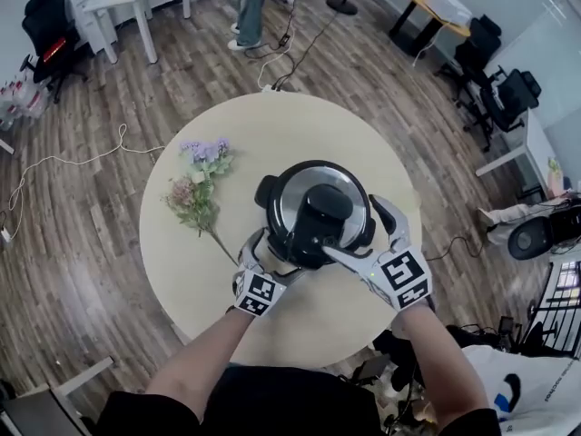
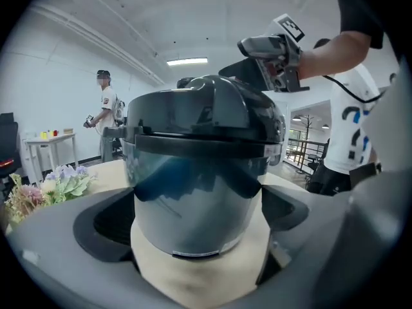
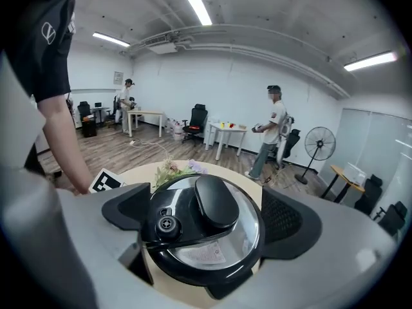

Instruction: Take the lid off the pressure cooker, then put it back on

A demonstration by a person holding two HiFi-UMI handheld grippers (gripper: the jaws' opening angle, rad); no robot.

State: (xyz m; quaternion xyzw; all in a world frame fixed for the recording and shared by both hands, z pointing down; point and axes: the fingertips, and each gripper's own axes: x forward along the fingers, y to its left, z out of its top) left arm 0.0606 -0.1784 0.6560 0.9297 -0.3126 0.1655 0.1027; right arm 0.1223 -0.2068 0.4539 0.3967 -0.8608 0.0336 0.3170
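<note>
1. Cable [image 1: 91, 157]: pale, lying loose on the wood floor, far left, well apart from the table.

2. Table [image 1: 272, 125]: round, beige top. It carries items 3 and 5.

3. Flowers [image 1: 198, 184]: one bunch, purple and pink heads with green leaves, lying flat on the left part of the table. The stem points toward the left claw. Near the pressure cooker but apart from it.

4. Left claw [image 1: 272, 260]: held low at the front left of the pressure cooker. Its jaws are spread wide, with the cooker's steel body standing between them, one pad at each side of the wall. Whether the pads press the wall cannot be told.

5. Pressure cooker [image 2: 199, 198]: upright, near the middle of the table, with a steel body and a dark band under the rim.

6. Lid [image 1: 295, 193]: seated on the pressure cooker. It is a shiny disc crossed by a black handle [image 3: 215, 201], with a small round valve knob [image 3: 168, 224] beside the handle.

7. Right claw [image 1: 359, 232]: held above the front right of the lid and tilted down onto it. Its jaws are spread, with one finger at the lid's right rim and the other across its front rim, so the lid sits between the pads. A firm grip cannot be confirmed.

8. Person [image 3: 273, 131]: standing in the background beyond the table, in a light shirt.

9. Office chairs [image 1: 508, 98]: black, on the floor at far right.
</note>
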